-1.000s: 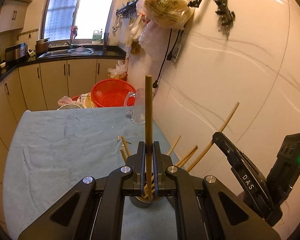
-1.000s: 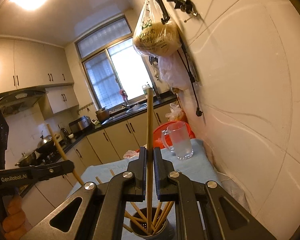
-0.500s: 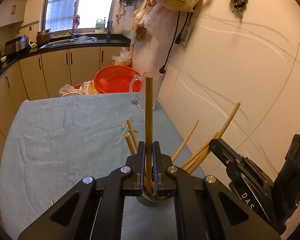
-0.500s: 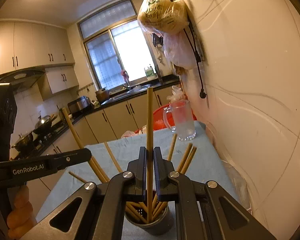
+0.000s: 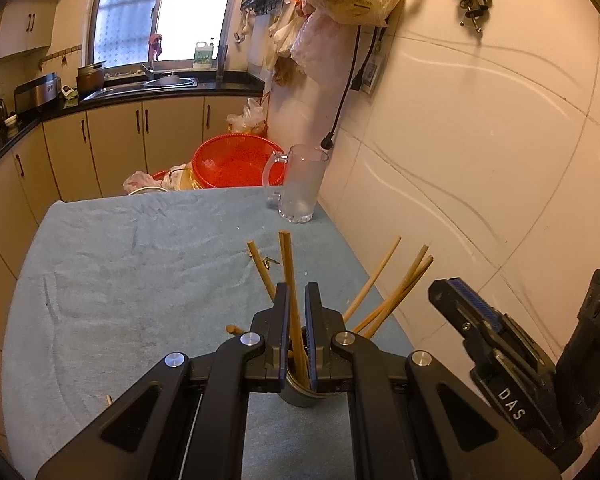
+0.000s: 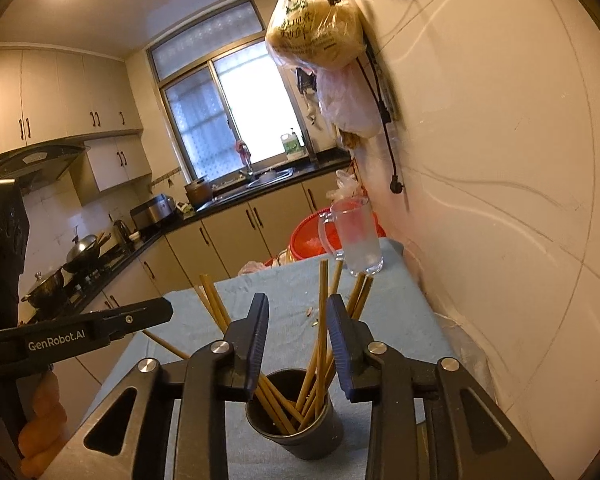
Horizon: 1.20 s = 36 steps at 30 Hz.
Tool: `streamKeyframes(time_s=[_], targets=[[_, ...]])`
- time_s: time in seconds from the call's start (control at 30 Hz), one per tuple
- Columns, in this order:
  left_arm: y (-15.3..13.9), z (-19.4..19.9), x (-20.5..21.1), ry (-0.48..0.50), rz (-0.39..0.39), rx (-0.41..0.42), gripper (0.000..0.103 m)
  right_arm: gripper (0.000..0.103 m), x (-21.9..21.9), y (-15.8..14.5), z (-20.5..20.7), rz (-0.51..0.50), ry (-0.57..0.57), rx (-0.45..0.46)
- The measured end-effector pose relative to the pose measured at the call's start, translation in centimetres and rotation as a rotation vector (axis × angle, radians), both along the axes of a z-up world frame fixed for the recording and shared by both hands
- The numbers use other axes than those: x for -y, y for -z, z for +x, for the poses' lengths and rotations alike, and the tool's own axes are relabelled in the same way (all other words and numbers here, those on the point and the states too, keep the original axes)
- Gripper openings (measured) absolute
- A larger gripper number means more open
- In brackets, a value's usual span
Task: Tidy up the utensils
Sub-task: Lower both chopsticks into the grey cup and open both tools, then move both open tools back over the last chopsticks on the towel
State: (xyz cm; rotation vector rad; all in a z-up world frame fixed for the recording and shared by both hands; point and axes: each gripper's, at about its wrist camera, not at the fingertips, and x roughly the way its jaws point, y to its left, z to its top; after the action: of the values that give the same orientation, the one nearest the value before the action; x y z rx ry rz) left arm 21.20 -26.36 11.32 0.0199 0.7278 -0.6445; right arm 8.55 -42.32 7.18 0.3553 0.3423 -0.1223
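Note:
A dark cup (image 6: 296, 432) holding several wooden chopsticks stands on the blue-grey cloth (image 6: 384, 312). My right gripper (image 6: 298, 298) hangs just above it. Its jaws are opening, and a chopstick (image 6: 322, 280) stands free between them, its foot in the cup. My left gripper (image 5: 297, 286) is over the cup (image 5: 300, 398) with only a narrow slit between its jaws. A leaning chopstick (image 5: 286, 252) shows through that slit. In the right wrist view this chopstick (image 6: 214, 304) stands clear of the left gripper's fingertip (image 6: 162, 311).
A glass mug (image 5: 300, 188) stands at the cloth's far right corner, with a red basket (image 5: 236, 164) behind it. The tiled wall (image 5: 480, 160) runs close along the right edge. Small crumbs (image 5: 270, 261) lie mid-cloth. A hand (image 6: 40, 420) holds the left gripper.
Both grippers sank toward the cup. The right jaws opened and let their chopstick go. The left gripper's chopstick dropped lower and now leans in the cup.

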Motion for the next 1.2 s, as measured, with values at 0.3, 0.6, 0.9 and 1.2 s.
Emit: streamKeyframes(time_s=[0.3,0.6,0.9,1.2], targets=[[-1.6,-2.3,-3.5,-0.076,-0.014,0.082,0.051,0.081,0.1,-0.7,-2.6,-0.05,0.062,0.009],[1.2,-3.1,-11.3,-0.205,0.021,0.007,0.077,0.1,-3.0,1.1,-4.2,-0.117,0.004,-0.08],[10.0,-0.3,-20.6,-0.358,0.085,-0.322,0.077,0.103,-9.2,4.2,-3.1,-0.148,-0.186,-0.198],[16.4,1.4,-21.0,-0.369,0.16,-0.515,0.058,0.103,-10.7,6.5,-2.1,-0.093,-0.244,-0.257]])
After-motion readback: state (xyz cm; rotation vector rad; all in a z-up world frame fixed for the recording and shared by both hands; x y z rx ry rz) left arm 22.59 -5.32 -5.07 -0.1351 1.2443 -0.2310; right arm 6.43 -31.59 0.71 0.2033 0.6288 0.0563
